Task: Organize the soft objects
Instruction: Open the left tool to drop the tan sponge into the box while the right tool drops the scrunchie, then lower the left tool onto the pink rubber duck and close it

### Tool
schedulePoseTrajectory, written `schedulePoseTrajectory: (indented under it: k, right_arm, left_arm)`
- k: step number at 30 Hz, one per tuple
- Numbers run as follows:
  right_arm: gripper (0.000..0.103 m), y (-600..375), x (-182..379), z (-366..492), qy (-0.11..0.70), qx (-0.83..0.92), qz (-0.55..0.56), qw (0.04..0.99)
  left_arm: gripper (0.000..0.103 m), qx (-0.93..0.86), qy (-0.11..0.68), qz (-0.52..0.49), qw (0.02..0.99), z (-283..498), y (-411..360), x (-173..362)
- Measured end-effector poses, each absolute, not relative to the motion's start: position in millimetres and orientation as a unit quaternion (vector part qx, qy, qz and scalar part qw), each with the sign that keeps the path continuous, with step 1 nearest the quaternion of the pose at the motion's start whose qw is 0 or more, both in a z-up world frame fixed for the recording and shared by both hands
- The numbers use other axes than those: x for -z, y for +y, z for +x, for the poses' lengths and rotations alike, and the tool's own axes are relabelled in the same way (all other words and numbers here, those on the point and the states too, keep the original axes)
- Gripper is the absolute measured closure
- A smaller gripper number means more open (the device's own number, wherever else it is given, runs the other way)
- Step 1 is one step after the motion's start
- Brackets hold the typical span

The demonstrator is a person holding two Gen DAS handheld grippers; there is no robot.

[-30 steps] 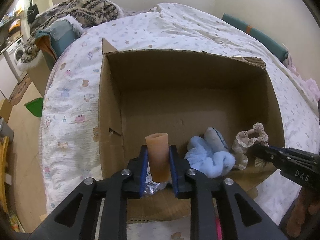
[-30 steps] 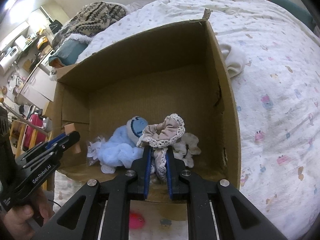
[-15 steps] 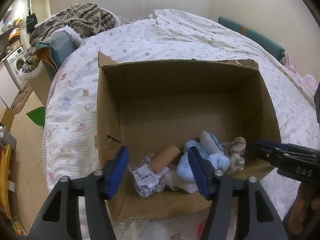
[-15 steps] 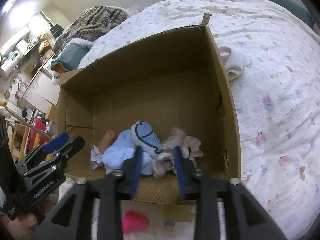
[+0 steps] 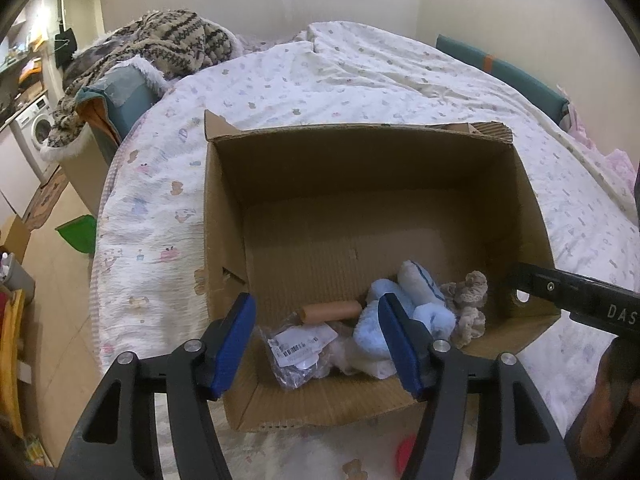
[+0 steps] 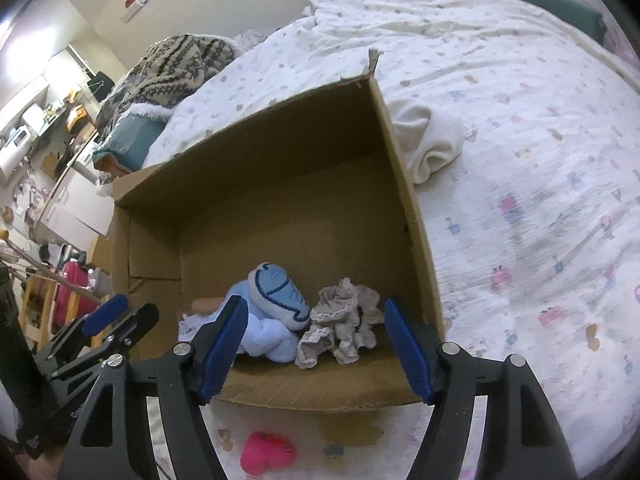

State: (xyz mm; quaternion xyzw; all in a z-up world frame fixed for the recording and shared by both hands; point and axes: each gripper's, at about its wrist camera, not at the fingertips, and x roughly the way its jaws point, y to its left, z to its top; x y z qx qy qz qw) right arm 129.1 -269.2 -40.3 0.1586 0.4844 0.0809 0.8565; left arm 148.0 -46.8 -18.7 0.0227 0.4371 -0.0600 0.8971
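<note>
An open cardboard box (image 5: 224,240) (image 6: 404,184) stands on the bed. Inside, near its front wall, lie an orange foam cylinder (image 5: 332,311) (image 6: 206,305), a light blue plush toy (image 5: 400,312) (image 6: 272,312), a beige lace scrunchie (image 5: 468,300) (image 6: 344,320) and a clear plastic bag with a label (image 5: 300,350). My left gripper (image 5: 320,340) is open and empty above the box's front left. My right gripper (image 6: 316,344) is open and empty above the front right. A pink soft toy (image 6: 266,454) lies on the bed in front of the box.
A rolled white cloth (image 6: 428,144) lies on the bedspread right of the box. A patterned blanket (image 5: 160,44) and a teal cushion (image 5: 120,100) are piled at the bed's far left. The floor with a green item (image 5: 78,234) lies to the left.
Both grippers opened and drew back. The left let the orange cylinder fall into the box; the right let the lace scrunchie drop beside the blue plush.
</note>
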Motion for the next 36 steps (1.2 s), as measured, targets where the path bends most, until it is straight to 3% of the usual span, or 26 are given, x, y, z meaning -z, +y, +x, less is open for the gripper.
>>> schedulePoseTrajectory:
  k: [20,26,32,36]
  right_arm:
    - [0.028,-295,36,87,0.497,-0.053,0.188,0.845]
    - [0.028,-307,49,71,0.521,-0.029,0.212,0.826]
    - [0.028,-318,54,66,0.525,-0.016,0.238,0.817]
    - [0.028,-319,54,67,0.525,-0.015,0.237,0.818]
  left_arm:
    - [0.036,0.053,0.458,-0.002,0.887,100,-49,17]
    - [0.034,0.106,0.524,-0.005,0.845,86,-78,51]
    - [0.034,0.160,0.586,0.082,0.790,75,-135,103]
    - [0.034,0.168,0.582,0.119,0.787,71,-153,122]
